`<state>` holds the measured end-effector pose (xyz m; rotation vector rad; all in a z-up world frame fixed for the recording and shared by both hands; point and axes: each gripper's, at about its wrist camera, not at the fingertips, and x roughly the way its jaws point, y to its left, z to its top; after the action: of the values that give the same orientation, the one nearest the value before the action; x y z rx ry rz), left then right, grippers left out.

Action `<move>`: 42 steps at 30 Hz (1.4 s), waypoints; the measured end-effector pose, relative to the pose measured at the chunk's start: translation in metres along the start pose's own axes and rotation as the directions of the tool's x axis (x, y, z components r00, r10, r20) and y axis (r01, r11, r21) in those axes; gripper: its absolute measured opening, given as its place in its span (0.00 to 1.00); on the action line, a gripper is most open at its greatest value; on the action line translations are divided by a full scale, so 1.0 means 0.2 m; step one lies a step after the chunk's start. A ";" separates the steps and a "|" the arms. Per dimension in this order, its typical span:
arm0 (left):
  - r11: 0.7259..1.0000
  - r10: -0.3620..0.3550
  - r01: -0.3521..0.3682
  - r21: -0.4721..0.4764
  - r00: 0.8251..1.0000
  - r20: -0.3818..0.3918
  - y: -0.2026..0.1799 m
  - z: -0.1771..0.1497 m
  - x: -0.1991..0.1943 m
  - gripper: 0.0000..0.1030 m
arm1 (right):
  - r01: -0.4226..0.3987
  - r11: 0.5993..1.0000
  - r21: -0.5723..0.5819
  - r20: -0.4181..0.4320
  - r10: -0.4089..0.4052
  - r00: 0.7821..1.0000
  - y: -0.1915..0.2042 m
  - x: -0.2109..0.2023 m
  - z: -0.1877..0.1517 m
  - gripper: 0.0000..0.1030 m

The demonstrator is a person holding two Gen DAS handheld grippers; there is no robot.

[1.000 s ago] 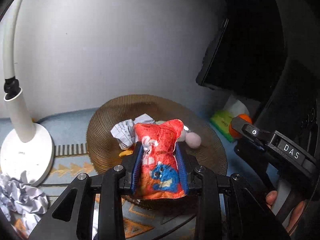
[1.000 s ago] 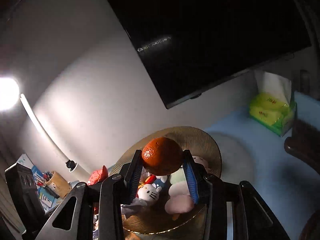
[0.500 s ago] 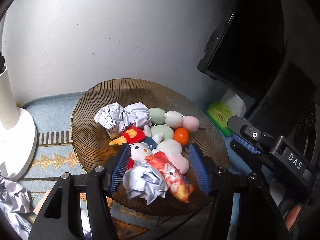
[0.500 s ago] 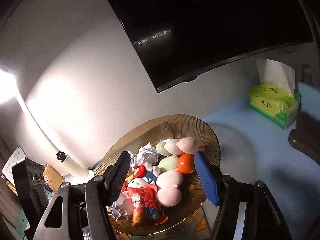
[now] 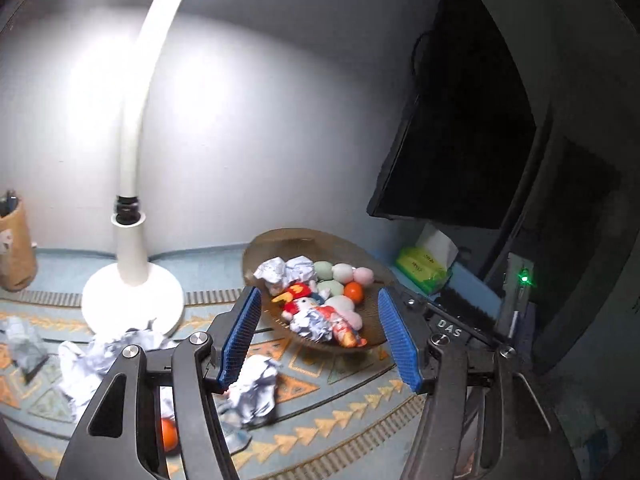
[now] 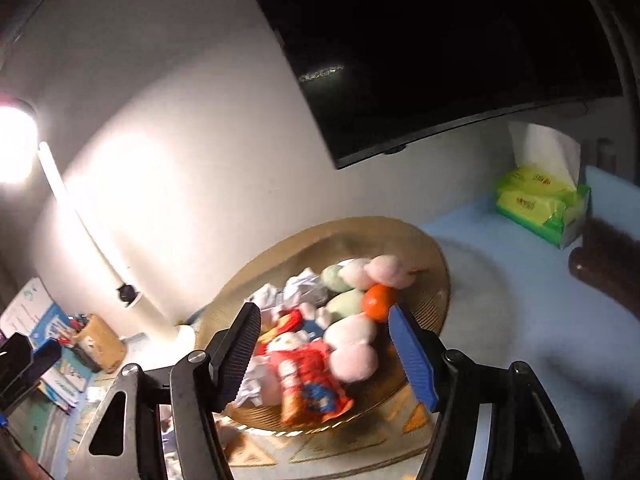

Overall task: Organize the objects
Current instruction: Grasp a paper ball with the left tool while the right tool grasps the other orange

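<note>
A brown woven tray (image 5: 280, 236) (image 6: 360, 224) holds plush toys, paper balls, a red snack packet (image 5: 344, 328) (image 6: 308, 376) and an orange (image 5: 353, 291) (image 6: 377, 300). My left gripper (image 5: 317, 294) hangs back from the tray's near rim, its jaws opening with nothing between them. My right gripper (image 6: 323, 309) stands open just over the tray's near side, and nothing is held in it. Crumpled paper balls (image 5: 256, 384) and a second orange (image 5: 168, 434) lie on the patterned mat under the left gripper.
A white desk lamp (image 5: 132, 300) stands left of the tray. A dark monitor (image 5: 460, 120) hangs at the right, with a green tissue pack (image 6: 540, 204) below it. A brown pen cup (image 6: 100, 340) and more crumpled paper (image 5: 100, 356) sit at the far left.
Both grippers opened: the left let the red snack packet go and the right let the orange go, both into the tray. The left gripper then pulled back and up; the right shifted slightly.
</note>
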<state>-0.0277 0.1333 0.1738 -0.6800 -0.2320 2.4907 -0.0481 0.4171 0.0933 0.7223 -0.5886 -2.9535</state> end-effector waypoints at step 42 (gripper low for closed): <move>0.914 0.202 -0.301 -0.273 0.920 -0.337 0.95 -0.53 0.07 0.83 | -0.346 0.825 -0.447 -0.505 0.087 0.859 1.09 0.39 -0.80 0.55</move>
<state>-0.0704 -0.0162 0.0211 -1.2901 -0.4652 2.5702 -0.0540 0.1479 0.0096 1.1345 0.1684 -2.3942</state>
